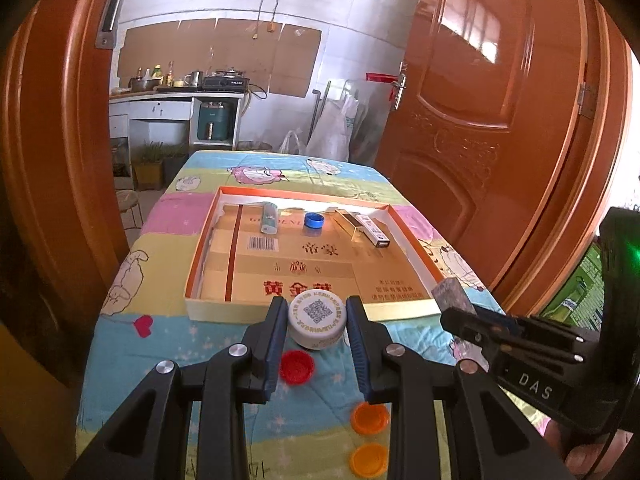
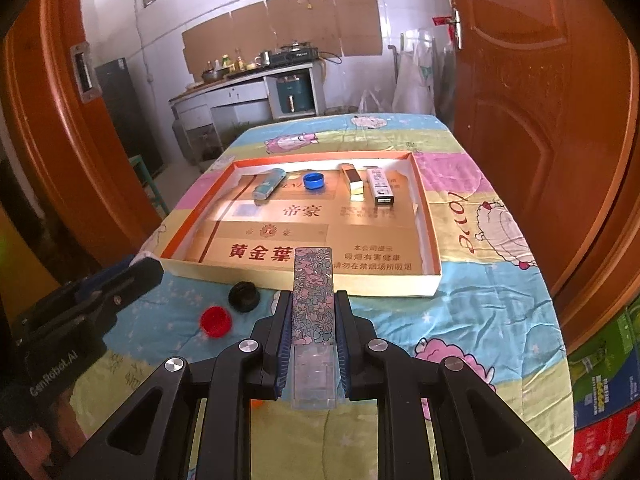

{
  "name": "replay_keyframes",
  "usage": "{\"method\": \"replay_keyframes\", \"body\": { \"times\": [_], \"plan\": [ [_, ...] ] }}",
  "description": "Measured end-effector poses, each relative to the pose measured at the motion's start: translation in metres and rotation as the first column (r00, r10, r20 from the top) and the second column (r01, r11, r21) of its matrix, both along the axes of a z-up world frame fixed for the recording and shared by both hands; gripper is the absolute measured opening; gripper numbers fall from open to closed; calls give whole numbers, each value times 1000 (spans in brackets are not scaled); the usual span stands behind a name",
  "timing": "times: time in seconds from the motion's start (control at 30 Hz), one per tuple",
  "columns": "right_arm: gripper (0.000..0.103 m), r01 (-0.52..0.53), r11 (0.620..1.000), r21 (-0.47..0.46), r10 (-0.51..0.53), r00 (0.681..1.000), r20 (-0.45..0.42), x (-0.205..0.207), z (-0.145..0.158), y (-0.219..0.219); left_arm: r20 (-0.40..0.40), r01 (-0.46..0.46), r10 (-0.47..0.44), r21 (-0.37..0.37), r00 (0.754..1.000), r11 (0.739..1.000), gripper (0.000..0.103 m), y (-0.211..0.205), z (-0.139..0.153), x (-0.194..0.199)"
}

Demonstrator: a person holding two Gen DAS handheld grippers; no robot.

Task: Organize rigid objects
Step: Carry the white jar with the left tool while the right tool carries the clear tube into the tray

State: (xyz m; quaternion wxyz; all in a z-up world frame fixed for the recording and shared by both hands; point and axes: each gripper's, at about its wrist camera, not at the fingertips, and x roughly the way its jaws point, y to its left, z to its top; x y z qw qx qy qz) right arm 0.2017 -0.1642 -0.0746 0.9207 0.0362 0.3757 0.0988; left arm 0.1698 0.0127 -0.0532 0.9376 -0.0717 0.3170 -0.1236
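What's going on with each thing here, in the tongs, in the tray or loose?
Left tongs: shut on white cap.
Right tongs: shut on floral lighter.
Tray: holds blue cap and three small items.
Red cap: loose on cloth.
Black cap: loose on cloth.
Orange caps: loose on cloth.

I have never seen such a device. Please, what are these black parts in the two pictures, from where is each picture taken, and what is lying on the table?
A person holds a two-finger gripper in each hand; each carries a forward-looking camera. In the left camera's picture the left gripper clamps a white lid. In the right camera's picture the right gripper clamps a flowered lighter. On the tablecloth lie a red cap, a black cap and a shallow box tray holding a blue cap.
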Motion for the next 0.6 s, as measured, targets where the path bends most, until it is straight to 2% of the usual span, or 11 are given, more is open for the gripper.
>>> {"method": "replay_keyframes", "body": {
  "times": [0.6],
  "plan": [
    [20, 26, 999, 31, -26, 999, -21, 50, 5, -15, -3, -49, 49, 9, 999, 999, 31, 2, 12, 64]
  ]
}}
